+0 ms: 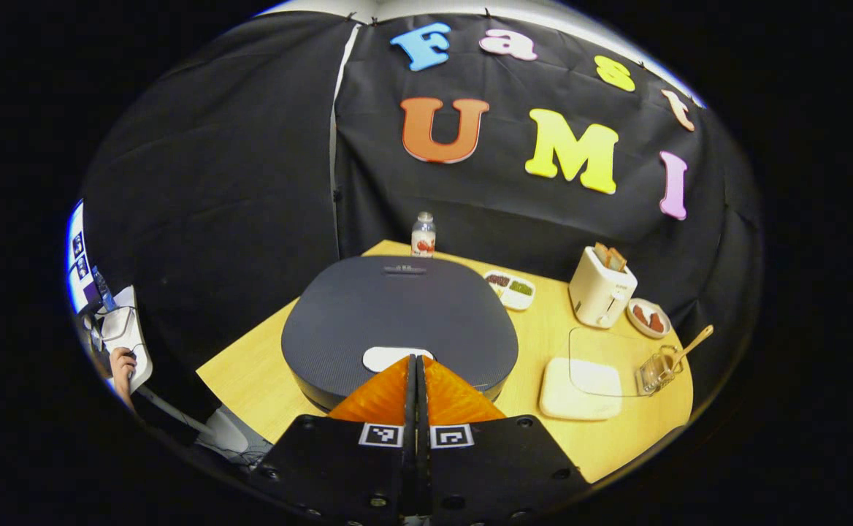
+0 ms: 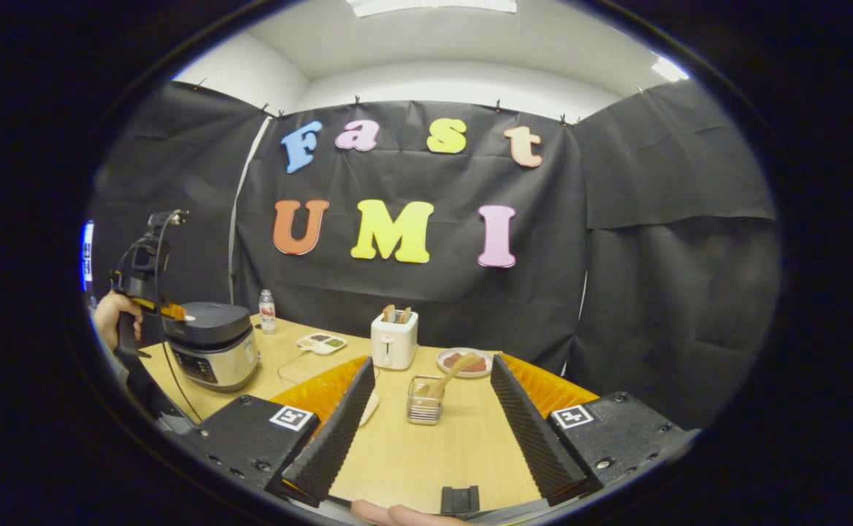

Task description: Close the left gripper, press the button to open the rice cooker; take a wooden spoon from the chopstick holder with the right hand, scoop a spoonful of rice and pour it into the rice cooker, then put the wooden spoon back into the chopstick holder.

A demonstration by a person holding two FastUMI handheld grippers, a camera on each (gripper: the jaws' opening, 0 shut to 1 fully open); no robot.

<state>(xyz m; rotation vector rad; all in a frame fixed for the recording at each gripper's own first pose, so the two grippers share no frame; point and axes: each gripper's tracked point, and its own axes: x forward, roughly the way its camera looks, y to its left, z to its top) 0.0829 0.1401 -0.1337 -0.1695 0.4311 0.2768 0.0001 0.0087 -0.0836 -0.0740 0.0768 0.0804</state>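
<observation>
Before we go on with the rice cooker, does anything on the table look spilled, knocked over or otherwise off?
Nothing stands out. The rice cooker sits upright with its lid down, the toaster and the bottle stand straight, and the wooden spoon leans in the chopstick holder as expected. No spill shows on the table.

Left gripper: its two orange fingers are pressed flat together with no gap, tips pointing forward and downward. In the right gripper view the same gripper appears at far left, held by a hand wrapped around its grip. Right gripper: fingers spread wide apart, nothing between them, held level.
</observation>
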